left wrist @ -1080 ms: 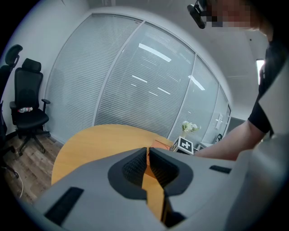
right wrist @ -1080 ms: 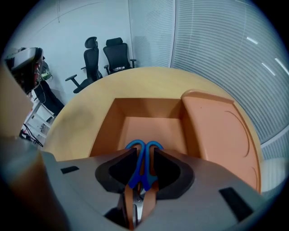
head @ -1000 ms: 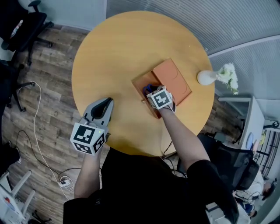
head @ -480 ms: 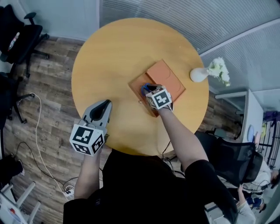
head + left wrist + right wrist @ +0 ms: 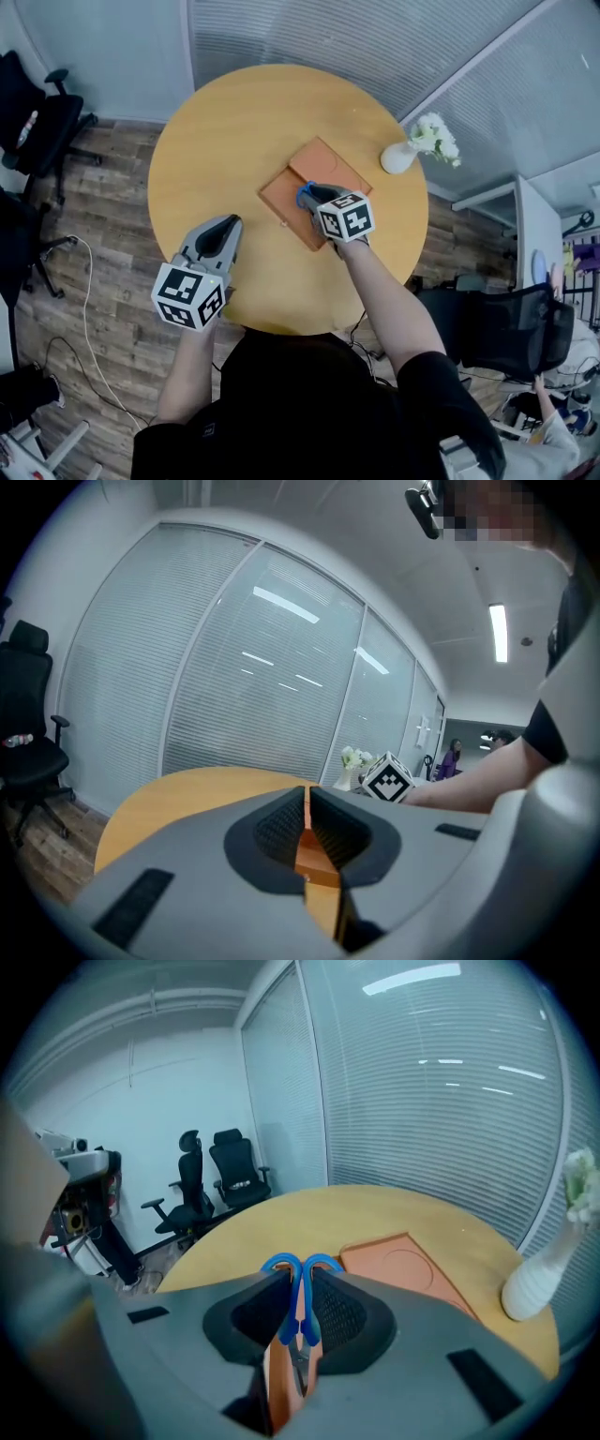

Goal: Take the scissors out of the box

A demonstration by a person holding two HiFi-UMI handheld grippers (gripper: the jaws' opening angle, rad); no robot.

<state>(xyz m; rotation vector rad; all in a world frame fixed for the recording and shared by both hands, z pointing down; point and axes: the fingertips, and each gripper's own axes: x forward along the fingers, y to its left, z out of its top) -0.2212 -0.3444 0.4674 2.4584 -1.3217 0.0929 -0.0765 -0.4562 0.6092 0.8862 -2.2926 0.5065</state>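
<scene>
Right gripper view shows my right hand-held gripper (image 5: pixel 299 1277) clamped on the blue handles of the scissors (image 5: pixel 296 1305), blades hanging down towards the open box (image 5: pixel 279 202). Over the last second it has drawn back towards me across the box, so I judge the lift is under way but not clear yet. My left hand-held gripper (image 5: pixel 226 223) hangs closed and empty over the desk (image 5: pixel 225 131). I count one pair of scissors, one box, one lid (image 5: pixel 328 167), one vase (image 5: pixel 398 157).
</scene>
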